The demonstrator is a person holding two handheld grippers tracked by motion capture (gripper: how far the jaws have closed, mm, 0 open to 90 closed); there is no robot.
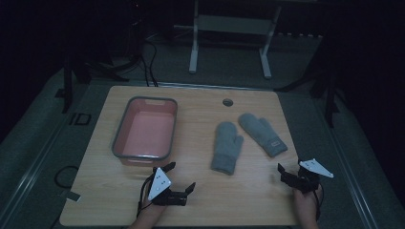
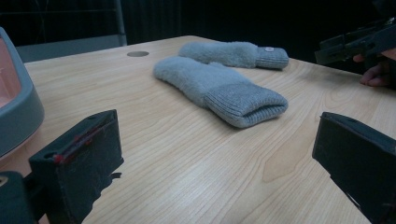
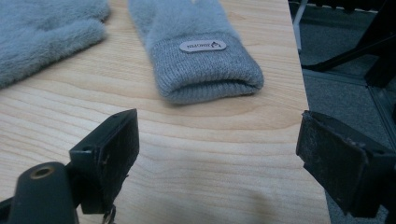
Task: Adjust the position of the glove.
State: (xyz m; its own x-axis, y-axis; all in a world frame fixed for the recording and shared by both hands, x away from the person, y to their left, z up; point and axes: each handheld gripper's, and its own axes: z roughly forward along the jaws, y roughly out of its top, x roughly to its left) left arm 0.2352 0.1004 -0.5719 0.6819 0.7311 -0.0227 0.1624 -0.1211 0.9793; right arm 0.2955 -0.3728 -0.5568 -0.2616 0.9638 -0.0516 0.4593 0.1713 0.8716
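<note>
Two grey mittens lie flat on the wooden table (image 1: 200,191), right of its middle. The left mitten (image 1: 226,147) has its cuff toward me. The right mitten (image 1: 263,133) lies at an angle and carries a small label on its cuff (image 3: 201,60). My left gripper (image 1: 180,176) rests open near the front edge, its jaws empty and aimed toward the left mitten (image 2: 219,86). At the front right corner my right gripper (image 1: 292,170) is open and empty, a short way in front of the labelled cuff. From the left gripper view, the right gripper (image 2: 355,42) is at the far right.
A pink tub with a grey rim (image 1: 144,128) stands empty on the table's left half; its wall (image 2: 18,107) is close to my left gripper. A round grommet hole (image 1: 228,102) sits near the far edge. The table's right edge (image 3: 299,93) is beside my right gripper.
</note>
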